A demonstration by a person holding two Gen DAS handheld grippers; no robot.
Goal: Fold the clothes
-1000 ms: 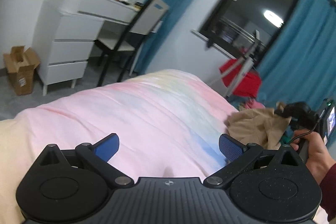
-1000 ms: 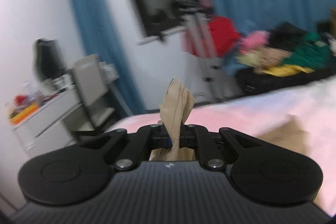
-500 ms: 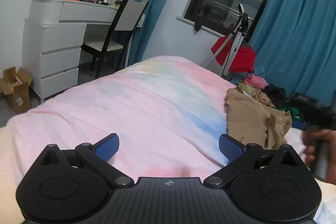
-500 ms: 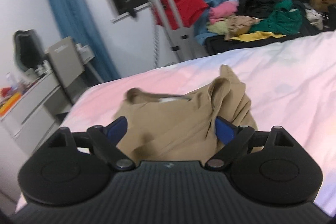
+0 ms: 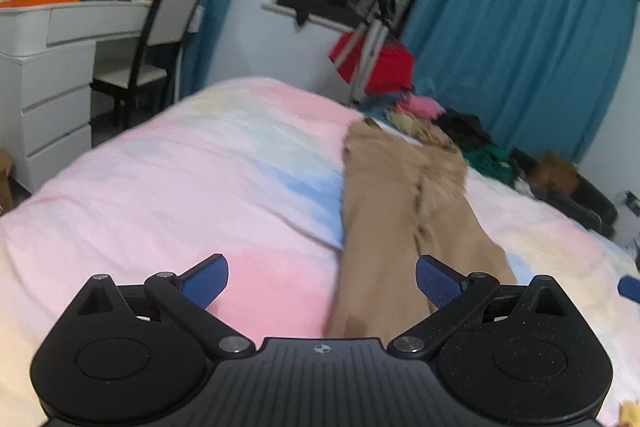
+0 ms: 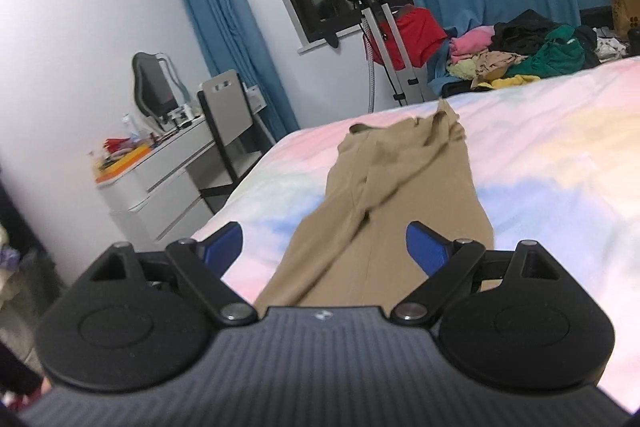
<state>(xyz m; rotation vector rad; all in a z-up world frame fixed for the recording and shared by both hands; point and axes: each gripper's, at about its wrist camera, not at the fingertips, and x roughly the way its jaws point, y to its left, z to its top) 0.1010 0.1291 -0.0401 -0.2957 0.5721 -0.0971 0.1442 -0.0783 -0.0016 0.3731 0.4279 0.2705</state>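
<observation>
A pair of tan trousers (image 5: 404, 211) lies stretched out lengthwise on the pastel pink and blue bedspread (image 5: 180, 179), waistband at the far end. It also shows in the right wrist view (image 6: 400, 195). My left gripper (image 5: 322, 281) is open and empty, above the near end of the trousers, which lie toward its right finger. My right gripper (image 6: 324, 247) is open and empty, with the near legs of the trousers between its fingers and below them. A blue fingertip (image 5: 629, 285) of the right gripper shows at the right edge of the left wrist view.
A white dresser (image 5: 44, 83) with a mirror and a chair (image 5: 160, 39) stand left of the bed. A clothes steamer with a red garment (image 6: 416, 31) and a heap of clothes (image 6: 520, 55) lie beyond the bed, before blue curtains (image 5: 520, 39).
My right gripper let go of the trousers and opened. The trousers went from a bunched heap to lying stretched out along the bed. Both grippers moved back toward their near end.
</observation>
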